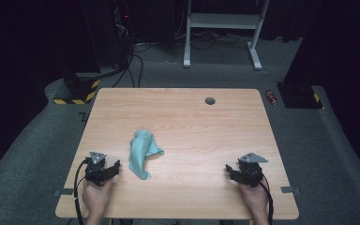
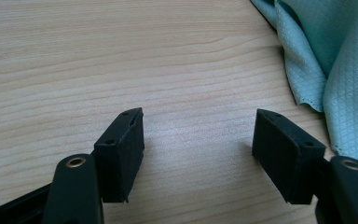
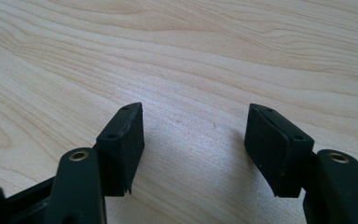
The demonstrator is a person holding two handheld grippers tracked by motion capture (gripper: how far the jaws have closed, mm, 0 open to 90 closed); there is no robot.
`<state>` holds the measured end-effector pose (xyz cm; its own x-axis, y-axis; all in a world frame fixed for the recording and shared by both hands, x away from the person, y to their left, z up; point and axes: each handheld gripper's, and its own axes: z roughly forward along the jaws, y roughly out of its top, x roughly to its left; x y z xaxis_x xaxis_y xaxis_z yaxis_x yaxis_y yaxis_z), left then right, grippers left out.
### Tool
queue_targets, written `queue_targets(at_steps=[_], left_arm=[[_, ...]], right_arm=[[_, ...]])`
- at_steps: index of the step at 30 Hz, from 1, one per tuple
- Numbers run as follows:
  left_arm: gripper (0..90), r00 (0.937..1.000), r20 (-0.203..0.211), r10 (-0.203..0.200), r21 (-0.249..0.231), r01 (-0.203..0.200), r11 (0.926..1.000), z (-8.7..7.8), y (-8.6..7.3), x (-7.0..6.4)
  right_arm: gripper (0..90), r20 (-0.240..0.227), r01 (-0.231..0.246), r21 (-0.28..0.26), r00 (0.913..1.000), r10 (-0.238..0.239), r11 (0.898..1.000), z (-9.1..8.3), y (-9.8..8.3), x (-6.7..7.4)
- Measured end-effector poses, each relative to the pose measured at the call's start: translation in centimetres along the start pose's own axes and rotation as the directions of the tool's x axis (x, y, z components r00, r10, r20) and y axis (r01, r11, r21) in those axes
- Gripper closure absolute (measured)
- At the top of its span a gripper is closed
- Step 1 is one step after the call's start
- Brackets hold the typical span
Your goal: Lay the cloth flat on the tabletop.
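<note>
Just one teal cloth [image 1: 142,152] crumpled on one wooden table [image 1: 201,131], left gripper [image 2: 198,135] spread empty, right gripper [image 3: 195,133] spread empty

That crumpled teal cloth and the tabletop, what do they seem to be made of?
The cloth looks like soft matte microfibre: a fine diamond weave and limp folds show. The table looks like pale wood or wood-look laminate: smooth, faintly shiny, with printed-looking grain lines. Which one, I cannot tell.

Your left gripper [image 1: 113,169] & right gripper [image 1: 230,171]: black bodies, ribbed black pads, brass rivets, grey triangular top plates, black cables trailing.
</note>
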<state>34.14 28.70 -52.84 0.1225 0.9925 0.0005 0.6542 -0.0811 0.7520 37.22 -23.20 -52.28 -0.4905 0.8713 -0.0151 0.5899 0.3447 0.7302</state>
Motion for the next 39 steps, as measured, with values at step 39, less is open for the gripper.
queue_targets(at_steps=[39], left_arm=[[17.9, 0.9637, 0.267, -0.009, -0.044, 0.022, 0.9988, -0.5, 4.8, -4.3]], right_arm=[[35.2, -0.008, 0.000, 0.004, 1.0000, 0.000, 1.000, 0.0, 0.0, 0.0]])
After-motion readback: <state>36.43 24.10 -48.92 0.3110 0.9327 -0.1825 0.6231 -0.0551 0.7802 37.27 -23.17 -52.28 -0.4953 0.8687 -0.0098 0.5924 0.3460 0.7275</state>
